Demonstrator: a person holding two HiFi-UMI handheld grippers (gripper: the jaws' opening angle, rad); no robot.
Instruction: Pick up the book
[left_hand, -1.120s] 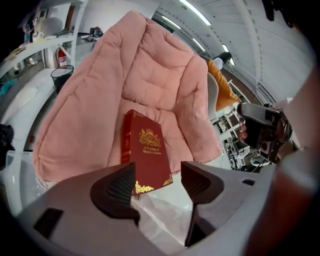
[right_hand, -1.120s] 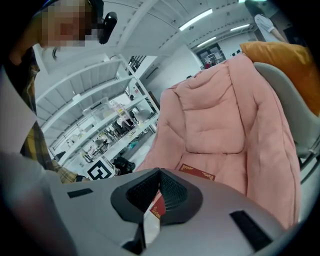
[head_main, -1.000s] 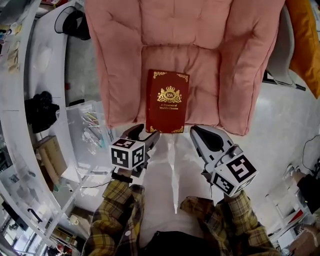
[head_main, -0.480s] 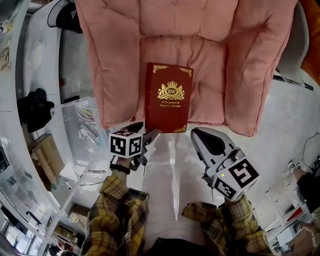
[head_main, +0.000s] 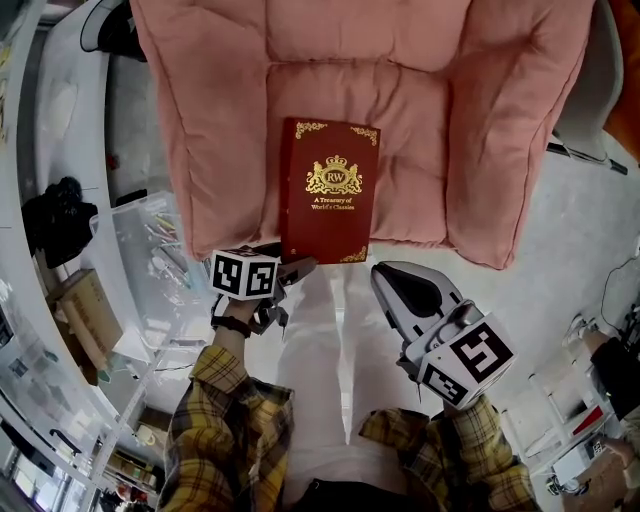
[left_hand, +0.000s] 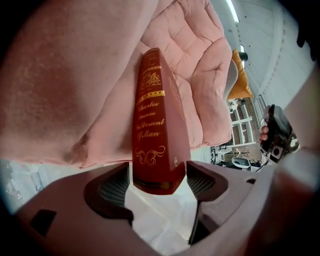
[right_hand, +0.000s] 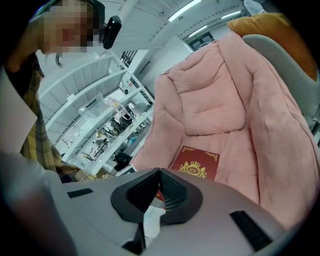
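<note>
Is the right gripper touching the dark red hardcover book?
Apart. The head view shows a gap between the right gripper and the dark red hardcover book; the right gripper view shows it lying beyond shut jaws.

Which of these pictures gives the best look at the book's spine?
The left gripper view: the book's spine faces the camera, gold lettering legible. The head view and right gripper view show mainly the front cover.
</note>
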